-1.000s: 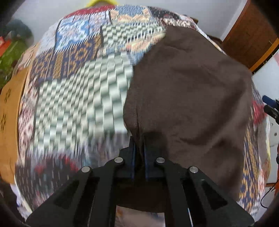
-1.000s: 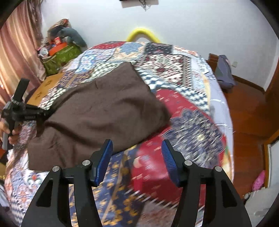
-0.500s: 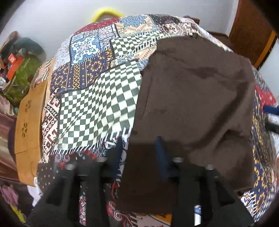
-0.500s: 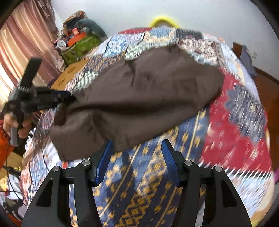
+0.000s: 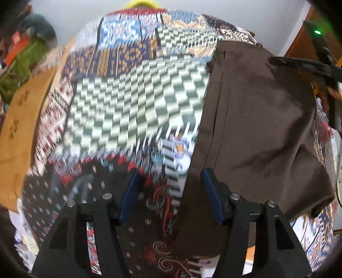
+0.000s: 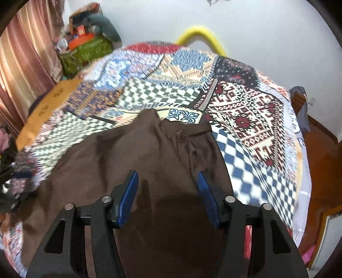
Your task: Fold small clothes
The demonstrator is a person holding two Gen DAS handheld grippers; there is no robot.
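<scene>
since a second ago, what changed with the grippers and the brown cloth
The left gripper let go of the brown cloth; its jaws have just been opening, with the cloth's edge by the right finger. The right gripper swung over the cloth, jaws closing a little but apart. The cloth remains flat on the quilt.

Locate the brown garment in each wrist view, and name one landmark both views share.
Left wrist: the brown garment fills the right side, over the patchwork bedspread.
Right wrist: it fills the lower centre, beneath the open fingers.
Shared landmark: the yellow arch behind the bed.
</scene>
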